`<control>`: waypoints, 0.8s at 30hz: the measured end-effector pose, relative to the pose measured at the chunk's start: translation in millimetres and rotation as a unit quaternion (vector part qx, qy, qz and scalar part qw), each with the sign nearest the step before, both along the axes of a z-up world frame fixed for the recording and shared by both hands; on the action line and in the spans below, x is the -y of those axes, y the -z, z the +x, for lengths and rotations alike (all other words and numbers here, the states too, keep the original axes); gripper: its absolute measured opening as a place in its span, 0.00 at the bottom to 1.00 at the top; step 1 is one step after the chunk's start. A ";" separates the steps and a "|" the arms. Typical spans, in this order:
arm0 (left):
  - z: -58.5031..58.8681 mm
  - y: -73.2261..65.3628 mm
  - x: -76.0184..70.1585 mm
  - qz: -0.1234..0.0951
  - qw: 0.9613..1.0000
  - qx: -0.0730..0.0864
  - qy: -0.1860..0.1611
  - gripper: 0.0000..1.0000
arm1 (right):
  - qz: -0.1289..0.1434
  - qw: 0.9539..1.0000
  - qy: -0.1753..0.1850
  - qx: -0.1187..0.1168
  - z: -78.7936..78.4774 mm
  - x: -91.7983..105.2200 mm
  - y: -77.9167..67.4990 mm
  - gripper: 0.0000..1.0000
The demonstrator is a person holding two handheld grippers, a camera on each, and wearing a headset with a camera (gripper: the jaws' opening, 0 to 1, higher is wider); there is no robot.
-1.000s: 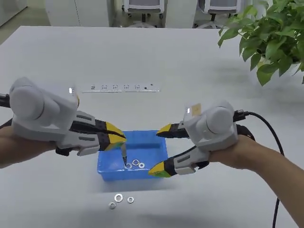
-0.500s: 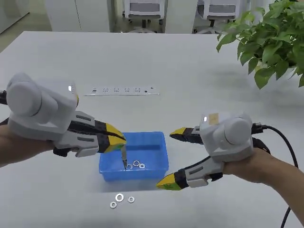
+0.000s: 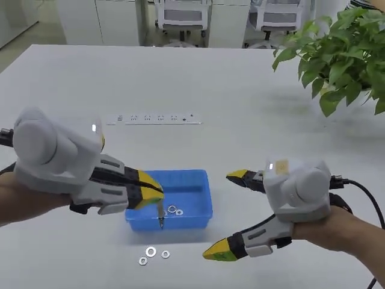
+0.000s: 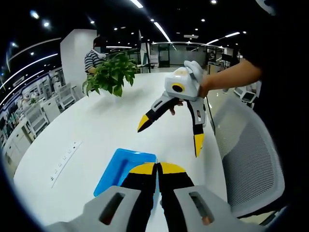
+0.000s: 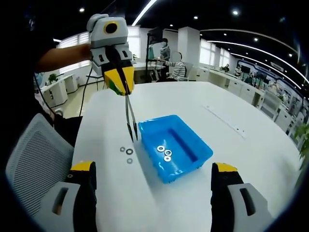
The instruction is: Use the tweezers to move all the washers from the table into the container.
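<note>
A blue container sits on the white table with three washers inside. Three more washers lie on the table just in front of it. My left gripper is shut on thin metal tweezers that point down, tips at the container's front wall, above the loose washers. My right gripper stands wide open to the right of the container, holding nothing.
A white power strip lies across the table beyond the container. A potted plant stands at the far right. Office chairs line the far edge. A cable trails from the right gripper.
My right gripper has drawn back to the right and nearer the front, away from the container. The tweezers' tips have shifted from over the container's washers to its front wall.
</note>
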State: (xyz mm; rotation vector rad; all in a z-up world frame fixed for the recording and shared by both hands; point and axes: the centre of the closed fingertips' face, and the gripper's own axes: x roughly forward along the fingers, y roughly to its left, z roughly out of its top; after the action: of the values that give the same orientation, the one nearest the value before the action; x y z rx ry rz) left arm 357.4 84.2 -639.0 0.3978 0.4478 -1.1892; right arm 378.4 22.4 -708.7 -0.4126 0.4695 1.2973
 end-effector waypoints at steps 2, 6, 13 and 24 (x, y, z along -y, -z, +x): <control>-1.8 2.5 1.5 0.001 1.000 0.002 0.003 0.06 | 0.000 1.000 0.000 -0.001 -0.8 0.8 0.9 1.00; -4.7 7.3 4.3 0.002 1.000 0.007 0.009 0.06 | -0.007 1.000 0.000 -0.006 -4.5 2.6 5.9 1.00; -9.9 17.4 7.9 0.005 1.000 -0.002 0.014 0.06 | -0.010 1.000 0.000 -0.015 -11.0 3.7 12.9 1.00; -15.3 32.8 9.6 0.009 1.000 -0.018 0.016 0.06 | -0.013 1.000 0.003 -0.020 -14.5 5.3 17.3 1.00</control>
State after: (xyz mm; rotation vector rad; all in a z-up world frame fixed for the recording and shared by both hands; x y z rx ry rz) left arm 342.1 74.6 -671.8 0.3999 0.4853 -1.2258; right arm 363.9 17.1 -726.0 -0.4068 0.5216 1.2976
